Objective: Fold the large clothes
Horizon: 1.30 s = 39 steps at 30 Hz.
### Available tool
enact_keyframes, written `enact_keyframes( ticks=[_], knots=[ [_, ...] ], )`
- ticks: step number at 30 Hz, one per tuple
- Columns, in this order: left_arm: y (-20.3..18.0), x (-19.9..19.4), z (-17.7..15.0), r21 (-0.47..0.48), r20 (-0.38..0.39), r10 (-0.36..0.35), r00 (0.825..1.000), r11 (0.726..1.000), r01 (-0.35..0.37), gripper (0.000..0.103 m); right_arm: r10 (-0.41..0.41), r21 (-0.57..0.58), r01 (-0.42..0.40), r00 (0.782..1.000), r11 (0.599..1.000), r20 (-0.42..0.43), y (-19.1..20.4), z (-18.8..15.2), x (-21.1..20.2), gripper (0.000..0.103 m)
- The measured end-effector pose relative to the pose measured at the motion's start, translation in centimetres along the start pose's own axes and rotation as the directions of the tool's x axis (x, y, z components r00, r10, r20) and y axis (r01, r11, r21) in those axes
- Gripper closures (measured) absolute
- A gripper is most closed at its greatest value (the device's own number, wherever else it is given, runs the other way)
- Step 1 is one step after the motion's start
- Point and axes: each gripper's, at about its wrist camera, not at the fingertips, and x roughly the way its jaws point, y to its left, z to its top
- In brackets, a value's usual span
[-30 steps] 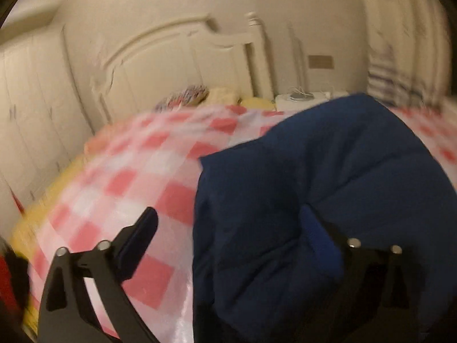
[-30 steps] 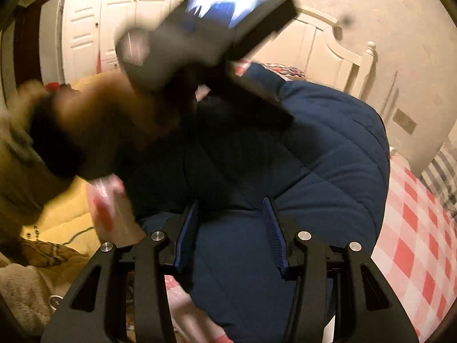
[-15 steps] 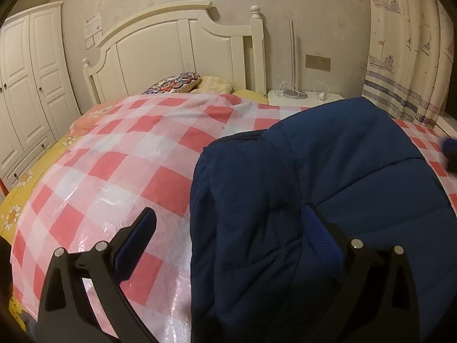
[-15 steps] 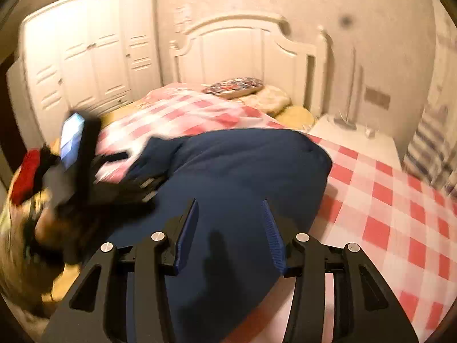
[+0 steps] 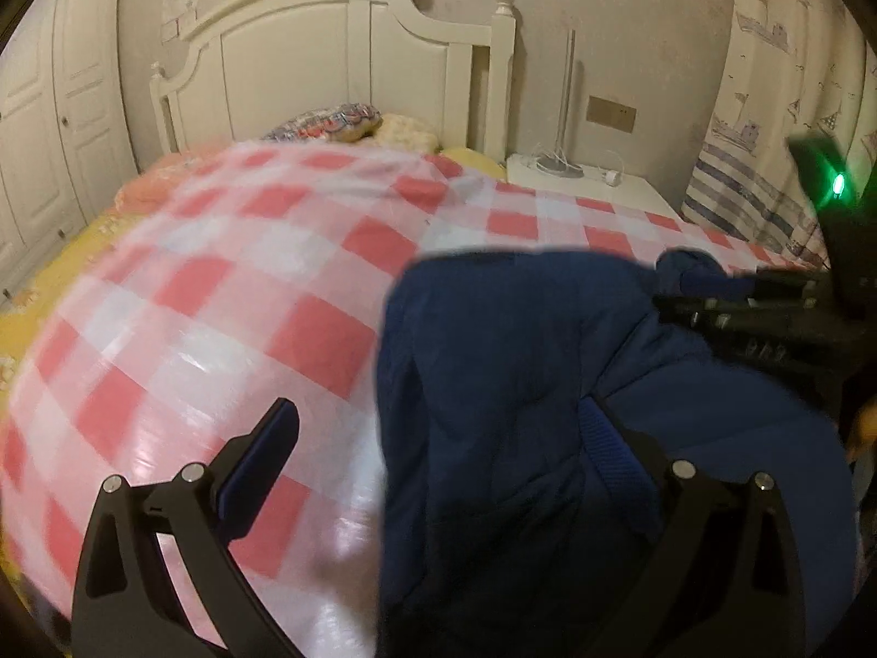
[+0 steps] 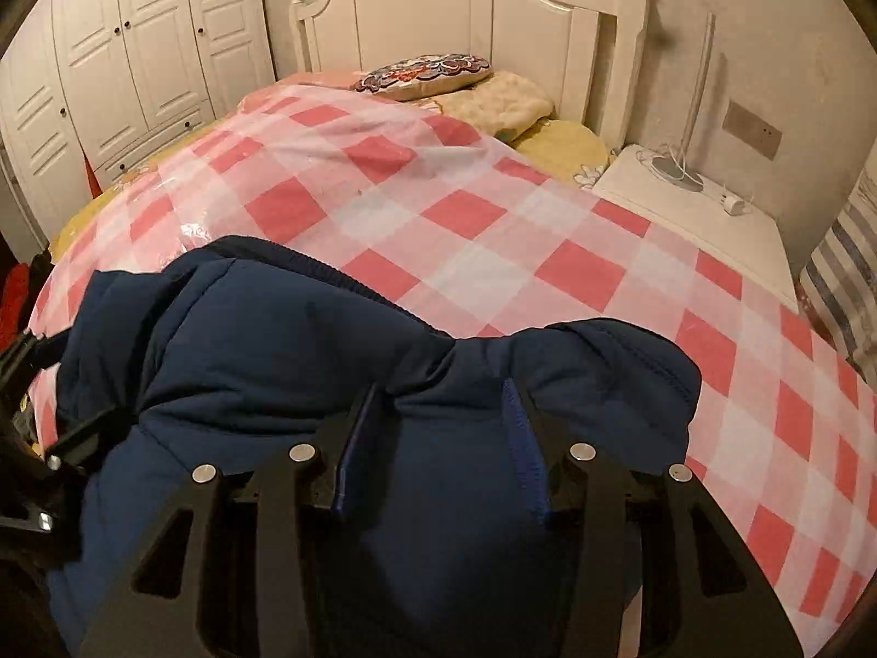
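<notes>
A dark blue padded jacket lies bunched on the near part of the bed, on a pink-and-white checked cover. My left gripper is open; its left finger is over the cover and its right finger rests on the jacket's left part. My right gripper is shut on a thick fold of the jacket, with fabric bulging between the jaws. The right gripper also shows at the right edge of the left wrist view, on the jacket's far right end.
A white headboard and pillows are at the far end. A white nightstand with a lamp stands to the right. White wardrobe doors line the left wall. A curtain hangs at the right.
The jacket has dropped lower and flatter on the bed. My right gripper has swung with its fold to the jacket's right end. My left gripper stays open over the left part.
</notes>
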Motion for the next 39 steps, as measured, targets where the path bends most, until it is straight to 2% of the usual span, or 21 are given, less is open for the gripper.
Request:
enact_keyframes(
  ticks=[1,3,4,6,7,8,9,10,12,13,17,20,21,25,27,28,30,31,36,38,39],
  knots=[
    [0.1,-0.9,0.6,-0.014,0.034,0.011,0.999,1.0,-0.01,0.005,-0.006,-0.001,0.006,1.0,1.0,-0.001,0.0,0.0,0.1,0.058],
    [0.3,-3.3,2.7,-0.062,0.131,-0.007,0.991,0.998,0.015,0.005,-0.016,-0.001,0.016,1.0,1.0,0.003,0.2,-0.1,0.2,0.058],
    [0.2,-3.7,3.4,-0.054,0.149,-0.012,0.989,0.998,0.02,0.005,-0.023,-0.004,0.023,1.0,1.0,0.005,0.3,-0.1,0.3,0.058],
    [-1.3,-2.9,5.0,0.02,0.158,0.014,0.987,1.0,-0.017,0.005,-0.027,-0.004,0.027,1.0,1.0,0.013,0.3,-0.3,0.0,0.058],
    [-1.9,-1.6,5.3,0.056,0.143,0.034,0.989,0.998,-0.043,0.005,-0.026,-0.001,0.026,1.0,1.0,0.017,0.3,-0.4,-0.3,0.058],
    [-2.3,1.0,5.4,0.087,0.093,0.074,0.993,0.993,-0.083,0.006,-0.023,0.003,0.023,0.999,1.0,0.023,0.2,-0.5,-0.3,0.058],
    [-2.2,4.5,5.0,0.106,-0.007,0.116,0.993,0.988,-0.115,0.009,-0.02,0.007,0.02,0.999,1.0,0.028,0.1,-0.6,-0.4,0.058],
    [-1.6,7.5,4.4,0.091,-0.115,0.092,0.989,0.993,-0.082,0.009,-0.017,0.012,0.017,0.999,1.0,0.033,0.0,-0.7,-0.5,0.058],
    [0.5,9.1,4.2,-0.016,-0.164,-0.001,0.986,1.0,-0.001,0.009,-0.009,0.034,0.008,0.999,0.999,0.049,-0.2,-0.8,-0.7,0.058],
    [1.1,9.1,4.2,-0.04,-0.166,0.003,0.986,0.999,-0.01,0.009,-0.002,0.056,-0.001,0.998,0.998,0.055,-0.5,-0.9,-0.7,0.058],
    [0.3,8.8,3.7,0.041,-0.118,0.098,0.988,0.995,-0.093,0.008,-0.004,0.042,0.001,0.998,0.999,0.068,-0.2,-0.9,-1.1,0.058],
    [0.4,8.7,3.5,0.051,-0.113,0.114,0.987,0.993,-0.109,0.007,0.006,0.043,-0.009,0.998,0.999,0.069,-0.5,-0.1,-2.1,0.058],
    [0.5,8.8,3.5,0.047,-0.114,0.109,0.987,0.993,-0.104,0.007,0.013,0.068,-0.019,0.996,0.997,0.086,-1.0,0.3,-2.8,0.058],
    [0.7,8.6,3.5,0.038,-0.117,0.091,0.989,0.995,-0.087,0.007,-0.047,0.187,0.005,0.975,0.982,0.219,-4.0,2.6,-5.6,0.058],
    [0.7,8.7,3.5,0.038,-0.117,0.09,0.989,0.996,-0.086,0.007,-0.036,0.192,0.002,0.983,0.981,0.178,-4.6,3.1,-4.2,0.058],
    [0.8,8.7,3.5,0.035,-0.117,0.091,0.989,0.996,-0.087,0.007,-0.057,0.154,0.041,0.993,0.987,0.102,-4.4,3.0,-1.9,0.058],
    [0.9,8.9,3.5,0.032,-0.124,0.092,0.988,0.996,-0.089,0.007,-0.063,0.09,0.066,0.997,0.994,-0.036,-3.8,2.0,2.3,0.057],
    [0.9,9.0,3.6,0.029,-0.127,0.086,0.988,0.996,-0.083,0.007,-0.066,0.083,0.067,0.998,0.994,-0.015,-3.8,1.7,2.8,0.057],
    [1.0,8.9,3.5,0.03,-0.123,0.086,0.989,0.996,-0.083,0.006,-0.108,0.075,0.11,0.994,0.991,-0.034,-3.0,2.0,1.5,0.057],
    [1.1,9.0,3.4,0.024,-0.124,0.08,0.989,0.997,-0.078,0.006,-0.12,0.101,0.118,0.993,0.988,0.012,-2.5,2.0,-1.2,0.057],
    [1.1,9.0,3.4,0.024,-0.125,0.08,0.989,0.997,-0.077,0.005,-0.101,0.113,0.094,0.993,0.989,0.059,-2.3,1.8,-3.0,0.057]
  ],
)
